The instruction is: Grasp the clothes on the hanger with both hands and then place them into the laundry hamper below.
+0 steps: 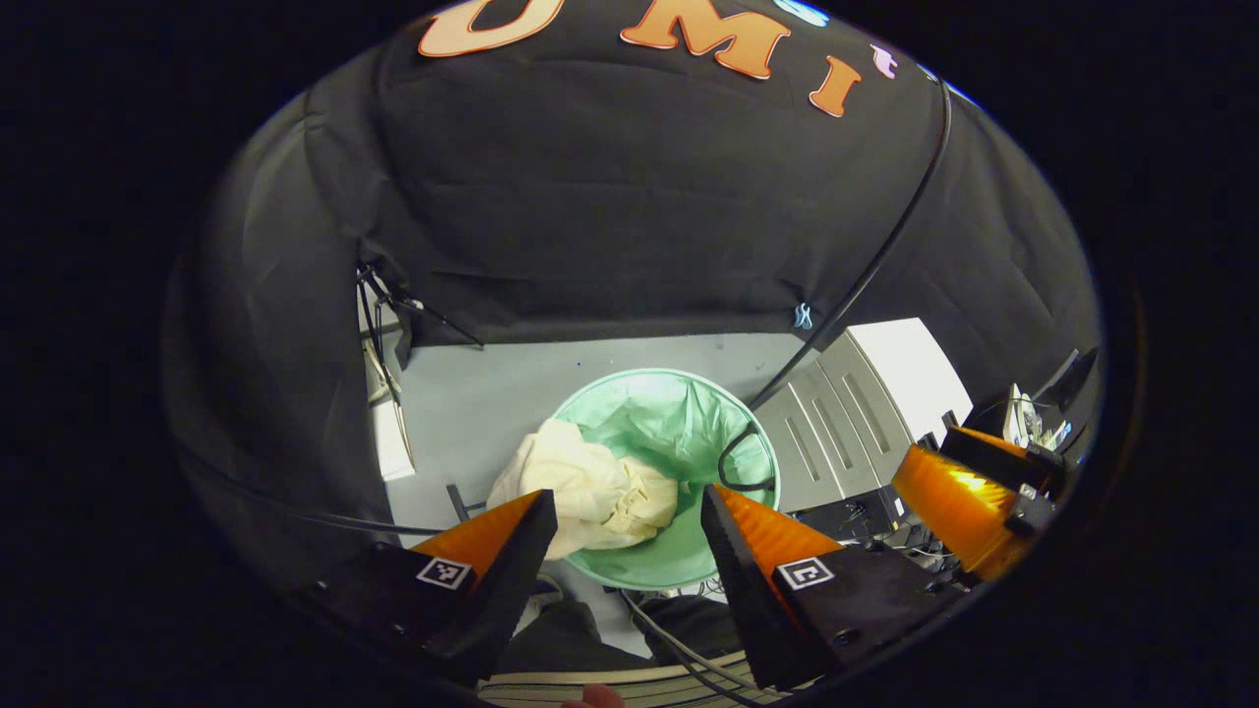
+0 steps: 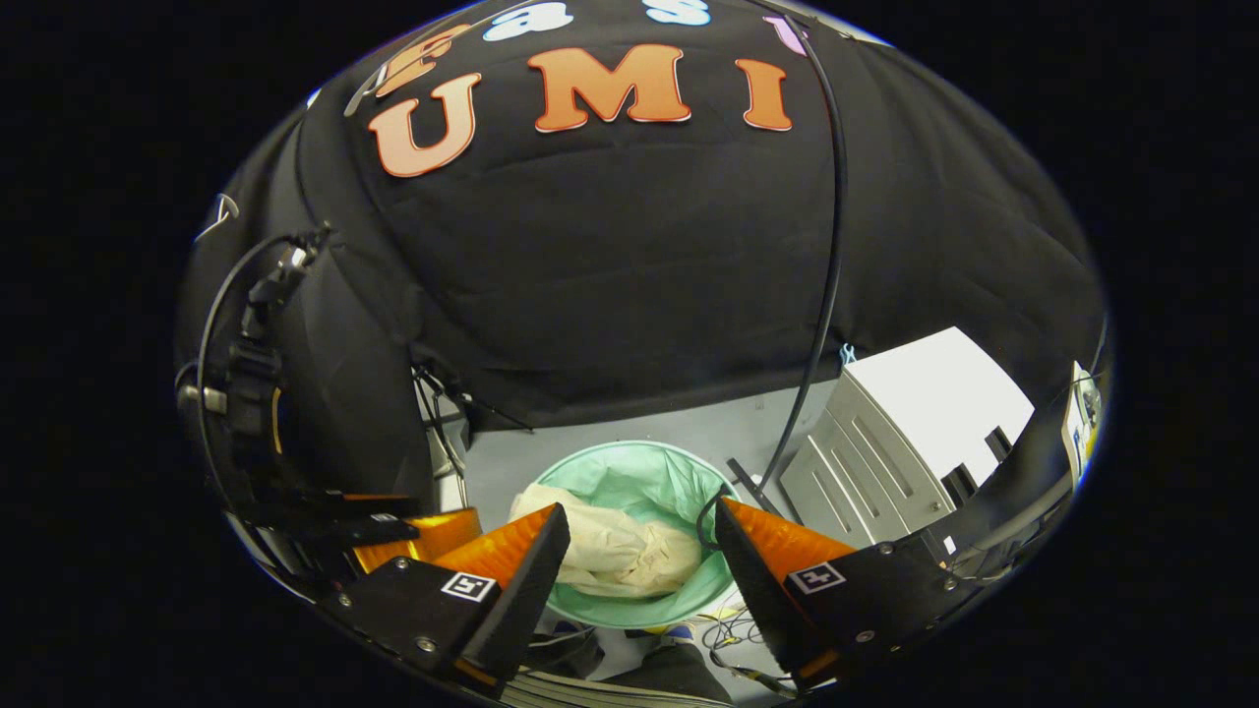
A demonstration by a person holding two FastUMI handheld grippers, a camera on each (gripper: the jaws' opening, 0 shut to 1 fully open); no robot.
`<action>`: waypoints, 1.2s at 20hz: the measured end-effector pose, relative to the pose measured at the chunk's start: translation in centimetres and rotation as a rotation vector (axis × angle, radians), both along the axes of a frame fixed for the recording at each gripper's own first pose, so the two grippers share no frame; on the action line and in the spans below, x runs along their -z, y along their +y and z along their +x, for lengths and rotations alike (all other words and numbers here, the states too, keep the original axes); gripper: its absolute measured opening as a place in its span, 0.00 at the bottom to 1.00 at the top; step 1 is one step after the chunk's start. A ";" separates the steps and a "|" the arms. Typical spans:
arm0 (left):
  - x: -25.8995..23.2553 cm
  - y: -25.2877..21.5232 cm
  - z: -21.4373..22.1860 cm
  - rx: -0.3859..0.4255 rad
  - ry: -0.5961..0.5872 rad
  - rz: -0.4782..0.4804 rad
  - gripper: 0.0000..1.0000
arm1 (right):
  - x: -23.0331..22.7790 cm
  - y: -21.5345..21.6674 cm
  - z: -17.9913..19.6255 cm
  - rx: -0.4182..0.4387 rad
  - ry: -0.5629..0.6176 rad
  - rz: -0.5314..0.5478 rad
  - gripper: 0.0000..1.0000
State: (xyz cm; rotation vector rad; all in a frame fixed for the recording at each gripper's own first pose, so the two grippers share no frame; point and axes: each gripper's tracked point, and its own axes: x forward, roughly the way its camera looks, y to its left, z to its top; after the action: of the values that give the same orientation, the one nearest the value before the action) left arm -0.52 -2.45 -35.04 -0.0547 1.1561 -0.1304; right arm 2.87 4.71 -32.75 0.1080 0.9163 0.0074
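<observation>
A cream garment point(image 1: 590, 487) lies crumpled inside the round hamper point(image 1: 689, 418) with a green liner, on the floor below both grippers. Part of the cloth drapes over the hamper's left rim. My left gripper point(image 1: 628, 494) hangs above the hamper, open, with nothing between its fingers. The right gripper point(image 1: 959, 501) shows off to the right of it. In the right gripper view the garment point(image 2: 620, 553) rests in the hamper point(image 2: 639, 482) too. My right gripper point(image 2: 641, 507) is open and empty above it, with the left gripper point(image 2: 413, 531) beside it on the left.
A white and grey cabinet point(image 1: 856, 413) point(image 2: 905, 423) stands right of the hamper. A black cable point(image 1: 866, 275) point(image 2: 826, 295) runs down the cloth wall to the hamper's right rim. Grey floor point(image 1: 472, 403) lies behind and left of the hamper. More cables lie near the front.
</observation>
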 end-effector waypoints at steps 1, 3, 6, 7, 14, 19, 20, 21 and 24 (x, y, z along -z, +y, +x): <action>-0.5 0.0 -0.1 -0.001 -0.016 -0.008 0.97 | 0.0 0.2 -0.5 0.008 0.008 0.005 0.93; -1.8 0.1 0.6 0.001 -0.056 -0.037 0.97 | -0.6 0.8 -0.5 0.028 -0.004 0.000 0.93; -3.4 0.3 0.3 0.020 -0.077 -0.094 0.97 | -2.3 1.3 -0.7 0.071 -0.032 -0.031 0.93; -3.9 0.5 0.0 0.021 -0.077 -0.117 0.96 | -2.8 1.5 -0.9 0.088 -0.043 -0.042 0.93; -9.2 1.9 -0.5 0.014 -0.244 -0.102 0.97 | -8.4 1.1 -3.2 0.119 -0.151 -0.068 0.93; -15.1 0.7 -2.7 -0.068 -0.406 -0.079 0.97 | -14.2 -2.2 -6.0 0.056 -0.247 -0.121 0.92; -16.3 0.7 -2.9 -0.072 -0.442 -0.067 0.97 | -15.7 -2.5 -6.2 0.049 -0.277 -0.117 0.92; -17.5 0.8 -3.1 -0.078 -0.471 -0.054 1.00 | -17.2 -2.9 -6.5 0.045 -0.309 -0.109 0.93; -22.5 1.5 -3.0 -0.117 -0.597 -0.026 0.96 | -21.1 -4.2 -6.7 0.027 -0.392 -0.095 0.93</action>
State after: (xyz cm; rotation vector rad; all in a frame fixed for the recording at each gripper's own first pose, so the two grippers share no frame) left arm -3.56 -0.91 -12.54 -0.0983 0.5535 -0.0514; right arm -3.79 0.51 -11.65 0.0288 0.5224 -0.0388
